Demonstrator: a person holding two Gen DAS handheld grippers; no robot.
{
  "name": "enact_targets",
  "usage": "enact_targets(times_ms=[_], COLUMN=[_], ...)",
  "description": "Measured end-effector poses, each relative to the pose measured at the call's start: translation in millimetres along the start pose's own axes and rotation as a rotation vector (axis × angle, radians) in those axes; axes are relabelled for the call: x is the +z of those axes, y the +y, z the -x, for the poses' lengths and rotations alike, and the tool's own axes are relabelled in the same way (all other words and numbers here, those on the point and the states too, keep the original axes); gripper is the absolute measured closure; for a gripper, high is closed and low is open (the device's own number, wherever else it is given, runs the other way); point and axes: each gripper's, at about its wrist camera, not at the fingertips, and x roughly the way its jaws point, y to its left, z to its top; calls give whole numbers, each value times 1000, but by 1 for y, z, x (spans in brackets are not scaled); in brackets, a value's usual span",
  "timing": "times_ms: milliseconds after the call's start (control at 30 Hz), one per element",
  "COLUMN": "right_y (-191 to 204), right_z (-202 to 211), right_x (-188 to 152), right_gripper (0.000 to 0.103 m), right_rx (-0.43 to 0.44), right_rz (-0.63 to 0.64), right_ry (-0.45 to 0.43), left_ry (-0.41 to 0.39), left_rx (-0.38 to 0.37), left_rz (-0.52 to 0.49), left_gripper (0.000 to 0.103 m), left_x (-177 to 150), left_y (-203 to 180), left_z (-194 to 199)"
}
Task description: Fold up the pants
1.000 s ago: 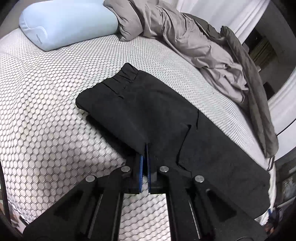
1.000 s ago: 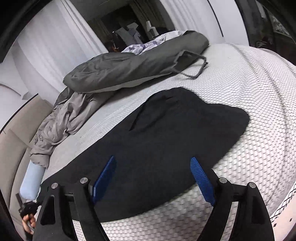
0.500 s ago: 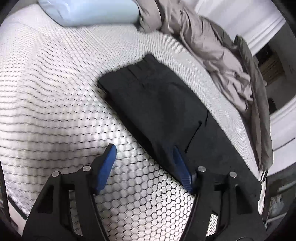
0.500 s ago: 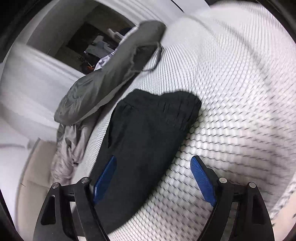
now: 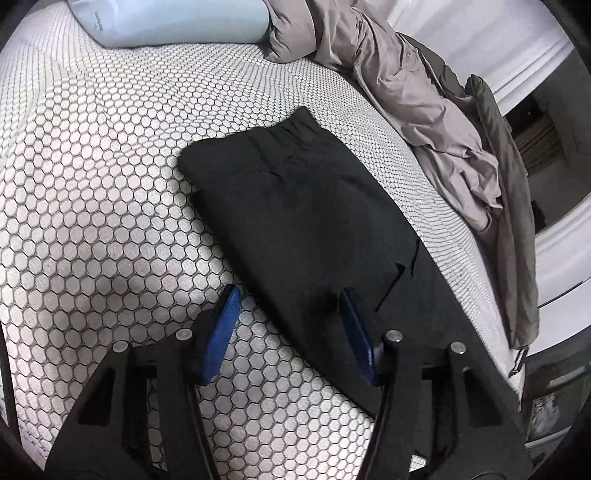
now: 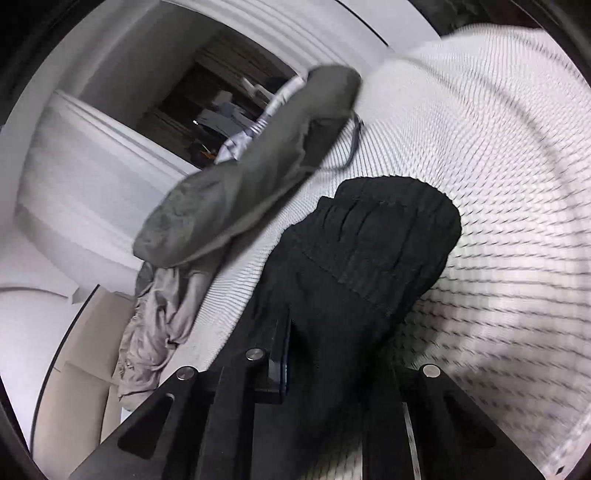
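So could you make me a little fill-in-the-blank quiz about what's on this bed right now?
1. The pants being folded are ____ in colour.
2. The left tool has its jaws ____.
3. The right tool is clamped on the ____.
4. The pillow at the head of the mattress is pale ____.

Missing words: black; open; pants; blue

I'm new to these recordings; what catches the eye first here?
The black folded pants lie mid-bed on the white honeycomb-patterned mattress. The right gripper is shut on them near the waistband; the left gripper stands open at their edge. Crumpled grey bedding lies beyond.
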Motion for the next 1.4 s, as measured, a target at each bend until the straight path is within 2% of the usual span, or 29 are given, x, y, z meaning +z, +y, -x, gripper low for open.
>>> enact_targets(times_ms=[67,100,200,233,267,367,433,500,567,600,633,667,700,733,767,800,833,867,900,933,1000,1067,1100,1133,1200,1233,1267,1400], right_y=[-9,-19,-47,-52,-54,-51,-35,-17,-4,-1,-6,-12,-16,-18,-14,-10,-5,-1,3,10,29,55,70,80,111,124,136,177], right_z=[1,-5,-26,-27,-28,-28,-25,-23,-21,-28,-32,-42,-44,-40,-30,-21,-9,0,11,21,31,26,18,10,-19,-35,-50,-98], right_x=[-3,-3,-2,-3,-3,-2,-3,-7,-11,-13,-14,-16,-17,-15,-12,-10,-8,-5,-2,-1,-2,-13,-21,-29,-52,-65,-80,-150], right_gripper=[83,80,77,76,76,78,84,86,86,85,83,77,74,72,70,60,50,48,48,48,48,44,33,22,18,17,17,16], right_rx=[-54,-78,-67,-60,-49,-50,-63,-32,-8,-45,-92,-167,-173,-152,-162,-198,-273,-334,-393,-413,-351,-279,-249,-230,-183,-172,-166,-151], right_rz=[-5,-36,-156,-164,-169,-138,-69,-6,60,89,93,77,52,30,34,56,95,116,133,158,219,297,346,383,488,543,594,828], right_ry=[21,61,148,154,153,136,119,107,127,154,178,218,233,226,195,158,95,51,-4,-59,-91,-73,-44,-16,68,120,167,337], left_ry=[5,6,-3,-11,-23,-61,-89,-123,-146,-142,-125,-97,-89,-89,-111,-146,-191,-241,-273,-286,-291,-297,-301,-298,-264,-236,-191,-31], left_rx=[-25,-37,-23,-9,1,-12,-26,-22,21,54,79,105,112,116,142,174,220,272,286,285,241,175,146,109,2,-50,-113,-221], left_rz=[22,27,31,27,22,10,0,-9,-37,-50,-56,-42,-28,-22,-21,-21,-25,-44,-68,-90,-131,-189,-226,-269,-363,-411,-482,-738], left_gripper=[51,52,80,93,98,101,101,102,101,100,98,95,95,90,85,82,74,69,68,68,67,60,57,49,34,24,20,14], left_x=[-1,-1,0,-1,-2,-5,-9,-13,-15,-17,-18,-20,-18,-17,-14,-13,-14,-14,-17,-18,-25,-39,-48,-57,-84,-97,-114,-182], left_y=[2,1,-5,-8,-11,-15,-12,-7,-1,1,4,12,16,18,19,19,17,12,6,-1,-18,-41,-55,-69,-105,-122,-145,-212], left_z=[0,-3,-10,-12,-12,-1,19,40,53,53,53,52,52,54,61,69,76,85,90,94,97,101,101,101,97,92,82,60])
